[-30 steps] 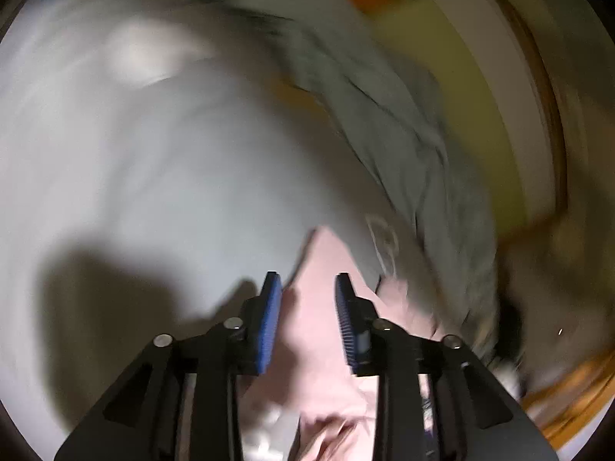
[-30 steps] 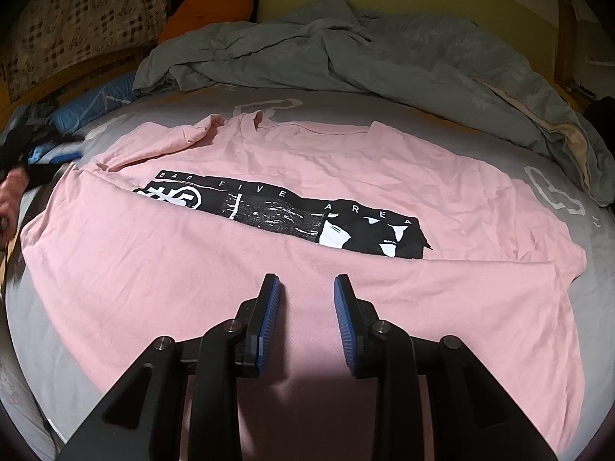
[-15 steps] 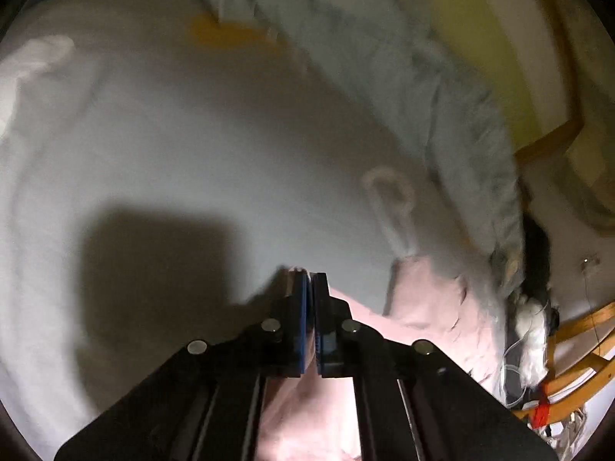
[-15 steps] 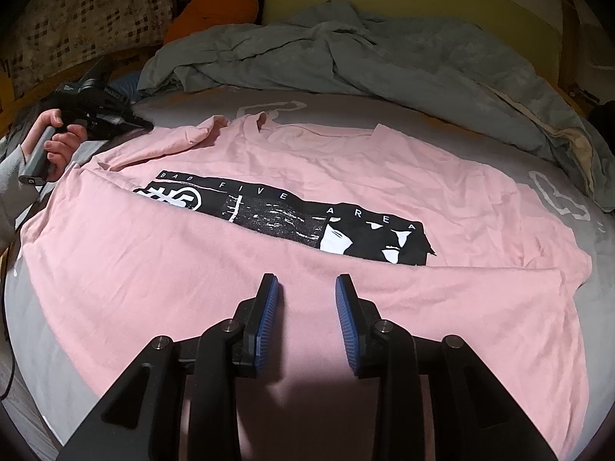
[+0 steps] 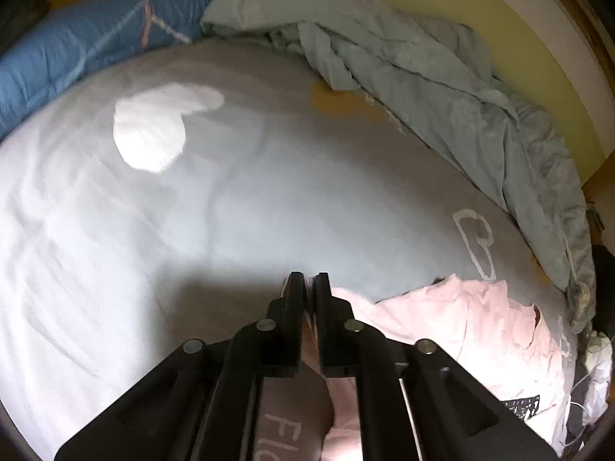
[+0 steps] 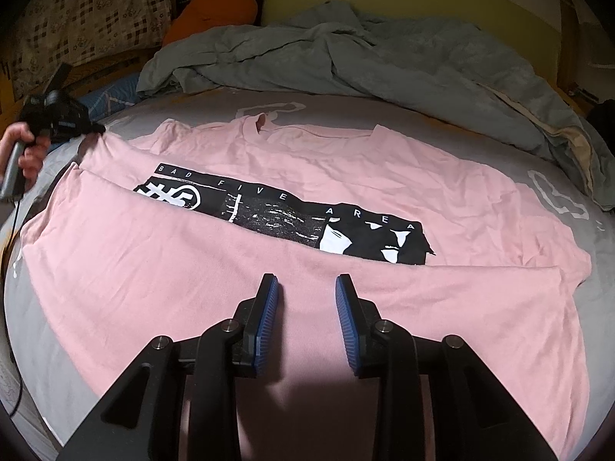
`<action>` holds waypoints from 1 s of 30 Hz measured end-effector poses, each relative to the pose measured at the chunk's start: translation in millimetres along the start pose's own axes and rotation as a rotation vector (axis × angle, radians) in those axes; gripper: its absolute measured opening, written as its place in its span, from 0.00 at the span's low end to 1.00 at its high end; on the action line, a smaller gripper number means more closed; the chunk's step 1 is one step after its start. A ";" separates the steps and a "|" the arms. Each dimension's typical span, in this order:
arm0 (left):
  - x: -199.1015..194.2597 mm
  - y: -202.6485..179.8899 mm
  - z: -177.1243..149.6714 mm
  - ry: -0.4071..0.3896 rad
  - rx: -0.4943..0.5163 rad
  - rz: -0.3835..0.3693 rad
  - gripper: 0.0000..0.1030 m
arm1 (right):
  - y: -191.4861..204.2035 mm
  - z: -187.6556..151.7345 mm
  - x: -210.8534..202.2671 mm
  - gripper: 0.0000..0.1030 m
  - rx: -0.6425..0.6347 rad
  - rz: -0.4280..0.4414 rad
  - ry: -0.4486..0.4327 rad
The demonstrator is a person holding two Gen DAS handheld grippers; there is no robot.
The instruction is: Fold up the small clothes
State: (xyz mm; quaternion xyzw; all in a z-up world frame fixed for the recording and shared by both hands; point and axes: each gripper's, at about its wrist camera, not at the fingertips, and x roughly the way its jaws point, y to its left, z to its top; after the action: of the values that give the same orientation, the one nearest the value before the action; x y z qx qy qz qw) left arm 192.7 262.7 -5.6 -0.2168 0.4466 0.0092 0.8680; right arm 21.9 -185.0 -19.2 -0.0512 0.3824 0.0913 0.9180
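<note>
At about nine o'clock in the right wrist view, the left claw (image 6: pixel 90 130) is closed on the sleeve tip of the pink T-shirt (image 6: pixel 269 269), with the person's hand (image 6: pixel 29 151) wrapped around its handle; the left wrist view confirms it, the two fingers pressed nearly together with a sliver of pink cloth pinched between them. The shirt lies spread across the middle of the bed (image 6: pixel 576 299), on the grey sheet, collar pointing to twelve o'clock. Folding seems barely under way: the near long side is already turned in over the lower part of the black print (image 6: pixel 284 211), while the sleeves, the far side and the crosswise folds appear left to do. The fabric looks thin and soft, mostly flat, with light wrinkles near the collar and a crisp fold edge running from nine o'clock to three o'clock. At six o'clock the right claw (image 6: pixel 306 299) hovers over the folded-in panel, its blue-padded fingers spread well apart and gripping nothing. A rumpled grey duvet (image 6: pixel 384 57) is heaped behind the shirt from twelve to two o'clock.
</note>
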 end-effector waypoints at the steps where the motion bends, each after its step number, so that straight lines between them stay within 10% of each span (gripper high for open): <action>1: 1.0 1.5 -1.0 0.000 -0.006 -0.010 0.14 | 0.0 0.0 0.0 0.31 0.001 0.000 0.000; 5: -26.8 1.1 -5.2 -0.075 -0.005 -0.026 0.43 | -0.1 0.0 -0.1 0.31 -0.001 0.000 0.000; 11: -75.8 -2.5 -52.5 -0.040 -0.085 -0.134 0.45 | 0.1 0.0 -0.2 0.32 0.000 0.001 0.000; 15: -74.7 11.0 -91.7 -0.016 -0.292 -0.038 0.43 | -0.2 0.0 -0.4 0.32 -0.001 0.000 -0.001; 21: -37.9 18.9 -93.9 0.046 -0.438 -0.279 0.41 | 0.0 -0.7 -1.8 0.32 -0.002 -0.003 -0.002; 25: -19.8 26.7 -87.2 0.068 -0.503 -0.244 0.05 | 0.4 -0.6 -3.1 0.32 0.007 -0.006 0.002; 30: -46.7 2.4 -89.4 -0.091 -0.359 -0.161 0.00 | -1.1 -1.0 -9.4 0.32 0.009 -0.012 0.003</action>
State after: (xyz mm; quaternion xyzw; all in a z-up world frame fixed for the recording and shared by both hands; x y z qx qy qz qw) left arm 95.1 238.7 -15.4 -0.4024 0.3794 0.0290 0.8326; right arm 14.9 -187.4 -13.2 -0.0495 0.3837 0.0842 0.9183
